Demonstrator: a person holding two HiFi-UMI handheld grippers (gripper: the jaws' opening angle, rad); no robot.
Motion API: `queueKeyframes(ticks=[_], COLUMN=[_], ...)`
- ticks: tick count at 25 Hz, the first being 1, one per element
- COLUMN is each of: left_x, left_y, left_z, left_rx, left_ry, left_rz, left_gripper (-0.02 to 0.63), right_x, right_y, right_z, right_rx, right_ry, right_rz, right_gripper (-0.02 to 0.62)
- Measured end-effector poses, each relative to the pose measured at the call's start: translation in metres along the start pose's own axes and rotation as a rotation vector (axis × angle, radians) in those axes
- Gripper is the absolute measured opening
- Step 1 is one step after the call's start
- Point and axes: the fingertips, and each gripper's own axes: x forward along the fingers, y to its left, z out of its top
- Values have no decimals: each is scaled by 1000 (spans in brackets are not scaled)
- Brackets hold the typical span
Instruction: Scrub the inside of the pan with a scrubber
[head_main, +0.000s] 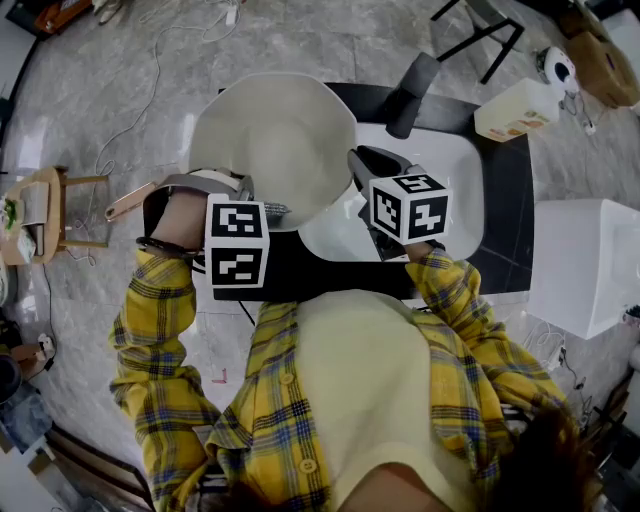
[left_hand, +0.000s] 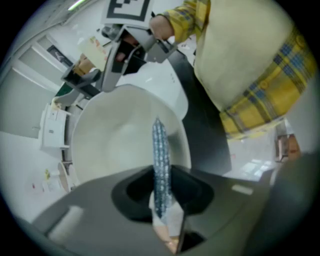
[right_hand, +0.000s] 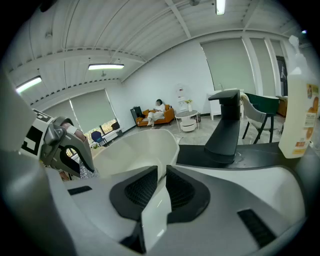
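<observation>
The cream pan (head_main: 270, 135) was held up over the left end of the black counter (head_main: 505, 200), its hollow open to the head view and its pale handle (right_hand: 154, 216) running back toward the person. The right gripper (right_hand: 161, 186) had its jaws closed on that handle, the dark pads pressed to either side of it. At the pan's near rim, the silvery scrubber (left_hand: 161, 160) was pinched edge-on in the closed jaws of the left gripper (left_hand: 162, 197), its free end reaching over the pan's inner wall. Whether it touched the surface could not be told. From the right gripper view, the scrubber showed as a glittering tuft just beside the pan's left edge. A white sink (head_main: 455, 170) was set into the counter just right of the pan, with a black faucet (head_main: 412, 92) behind it. A pale bottle (head_main: 517, 110) stood at the counter's far right corner. The person wore a yellow plaid shirt (head_main: 160, 340). A wooden stool (head_main: 55, 205) stood well apart on the grey floor to the left.
</observation>
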Motion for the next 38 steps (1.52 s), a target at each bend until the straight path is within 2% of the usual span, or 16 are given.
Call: queueKeyframes(ticks=[6, 13, 21, 30, 35, 38], left_x=[9, 15, 24, 29, 28, 26], left_y=[7, 36, 68, 110, 132, 145], left_z=[-17, -49, -57, -67, -77, -80], left_rx=[54, -28, -134, -202, -268, -323], left_ry=[136, 273, 295, 344, 366, 349], left_rz=[2, 79, 125, 275, 361, 418], left_gripper=[84, 86, 86, 86, 86, 87], right_x=[1, 0, 0, 0, 0, 0], right_y=[2, 2, 2, 3, 3, 3], right_z=[-1, 0, -1, -2, -1, -2], right_rx=[-5, 2, 10, 20, 23, 24], right_ry=[2, 1, 7, 9, 7, 8], right_rz=[1, 11, 20, 22, 20, 18], right_gripper=[18, 18, 18, 18, 18, 18])
